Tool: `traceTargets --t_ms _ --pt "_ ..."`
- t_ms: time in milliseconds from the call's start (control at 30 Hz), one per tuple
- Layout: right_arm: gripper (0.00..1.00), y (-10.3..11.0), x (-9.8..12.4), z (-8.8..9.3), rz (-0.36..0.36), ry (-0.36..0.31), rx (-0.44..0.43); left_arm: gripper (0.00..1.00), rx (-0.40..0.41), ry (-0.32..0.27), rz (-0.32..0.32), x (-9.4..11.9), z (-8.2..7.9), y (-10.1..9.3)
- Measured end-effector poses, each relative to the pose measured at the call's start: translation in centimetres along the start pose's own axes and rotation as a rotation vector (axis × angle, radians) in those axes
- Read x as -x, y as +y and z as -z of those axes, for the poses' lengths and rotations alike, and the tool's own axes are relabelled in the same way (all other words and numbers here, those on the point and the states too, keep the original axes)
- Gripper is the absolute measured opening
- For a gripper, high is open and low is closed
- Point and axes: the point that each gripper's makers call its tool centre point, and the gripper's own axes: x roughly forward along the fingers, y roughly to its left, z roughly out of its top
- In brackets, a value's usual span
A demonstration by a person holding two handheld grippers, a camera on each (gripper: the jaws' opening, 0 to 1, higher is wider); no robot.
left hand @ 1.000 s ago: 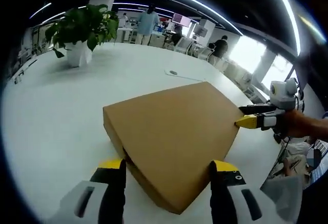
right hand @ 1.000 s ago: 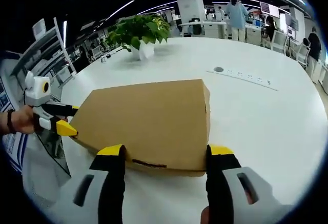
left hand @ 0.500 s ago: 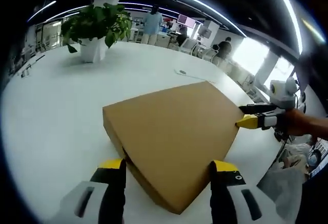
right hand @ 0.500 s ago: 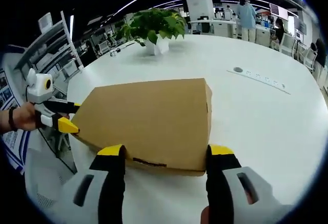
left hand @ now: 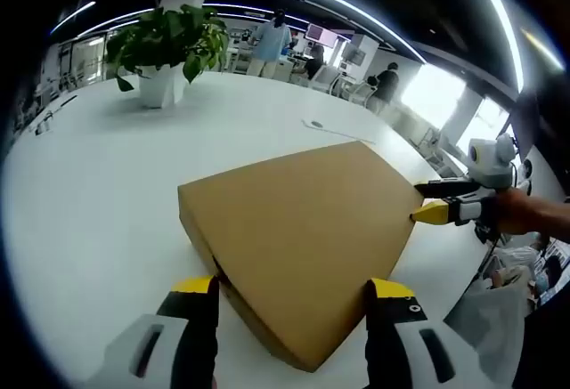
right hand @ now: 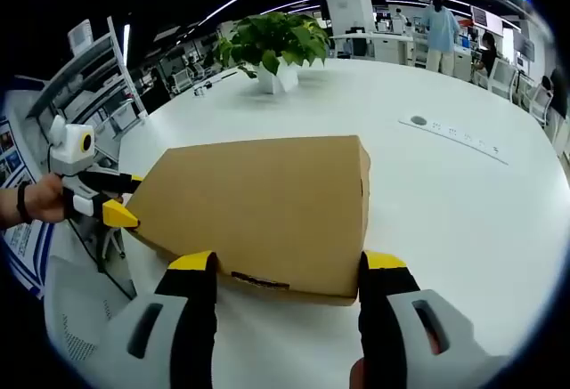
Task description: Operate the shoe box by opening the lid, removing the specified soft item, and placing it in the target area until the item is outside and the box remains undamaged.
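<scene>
- While the lid is seen closed and flat, the opening step is judged to be in hand, with nothing lifted yet.
- The shoe box [left hand: 298, 251] is found lying flat on the white table [left hand: 98, 193], near the table's edge, with the potted plant [left hand: 165, 51] well apart behind it.
- The left gripper [left hand: 292, 313] is seen with its jaws spread wide at one end of the box, straddling a corner; nothing is clamped, and whether the tips touch the cardboard cannot be told.
- The right gripper [right hand: 285, 287] is likewise held wide open at the opposite end, its jaws spanning the short end wall, with nothing held.
- The long axis of the box is judged to run from one gripper to the other, so each short end faces a gripper.
- A dark slit is noted along the side wall in the left gripper view, taken to be the lid's seam.
- For the next move, a lid edge is to be caught and raised gently while the base is steadied, so that the cardboard is not torn.
</scene>
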Motion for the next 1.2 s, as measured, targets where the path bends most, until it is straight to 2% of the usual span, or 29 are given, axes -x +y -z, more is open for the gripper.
traceTargets --t_ms 67,200,233,300,367,433,500,667,733,867,900,933,967,1000,1033,1067,1100,1200 --pt "0.61 0.0 0.0 0.1 -0.008 0.000 0.004 0.68 -0.001 0.000 0.001 0.0 0.0 0.1" --pt "0.67 0.6 0.4 0.4 -0.073 -0.022 0.060 0.69 -0.008 -0.004 -0.006 0.1 0.0 0.1" --pt "0.68 0.8 0.6 0.4 -0.081 -0.026 0.063 0.69 -0.043 -0.011 -0.010 0.2 -0.1 0.1" --pt "0.64 0.5 0.7 0.5 -0.075 -0.033 0.069 0.70 -0.084 -0.017 -0.004 0.5 -0.1 -0.2" --pt "0.57 -0.3 0.9 0.1 -0.033 -0.051 0.116 0.70 -0.072 -0.033 0.009 0.9 -0.3 -0.3" --pt "0.58 0.1 1.2 -0.1 -0.052 -0.066 0.123 0.70 -0.072 -0.051 0.019 1.3 -0.5 -0.3" --pt "0.58 0.2 1.2 0.0 -0.060 -0.060 0.166 0.70 -0.083 -0.058 0.027 1.4 -0.7 -0.5" --pt "0.59 0.2 1.2 0.3 -0.059 -0.043 0.225 0.75 -0.181 -0.035 0.030 1.6 -0.5 -1.3" --pt "0.59 0.2 1.1 0.5 -0.055 -0.029 0.274 0.76 -0.190 -0.029 0.028 1.3 -0.4 -1.0" --pt "0.58 0.0 0.7 0.8 -0.040 -0.011 0.297 0.76 -0.203 0.006 0.009 0.6 0.8 -0.8" --pt "0.57 -0.1 0.6 0.8 -0.032 -0.006 0.298 0.75 -0.197 0.024 -0.001 0.4 1.4 -0.4" --pt "0.57 -0.2 0.5 0.8 -0.024 -0.003 0.298 0.71 -0.200 0.078 -0.044 0.3 2.5 0.5" --pt "0.56 -0.3 0.4 0.8 -0.017 0.000 0.293 0.69 -0.200 0.053 -0.035 -0.1 2.3 0.3" --pt "0.57 -0.2 0.3 0.8 -0.013 -0.001 0.282 0.66 -0.157 0.026 -0.033 -0.2 2.1 0.2" --pt "0.57 -0.2 0.2 0.8 -0.009 -0.003 0.271 0.63 -0.139 0.003 -0.064 -0.1 1.8 0.7" --pt "0.57 -0.3 0.1 0.7 0.002 -0.003 0.265 0.60 -0.148 0.008 -0.075 0.0 1.8 1.0" --pt "0.57 -0.3 0.1 0.7 0.003 -0.002 0.265 0.59 -0.150 0.017 -0.056 0.0 1.8 0.7" --pt "0.56 -0.3 0.2 0.8 0.006 0.002 0.262 0.58 -0.161 0.020 -0.061 0.0 1.8 0.6"
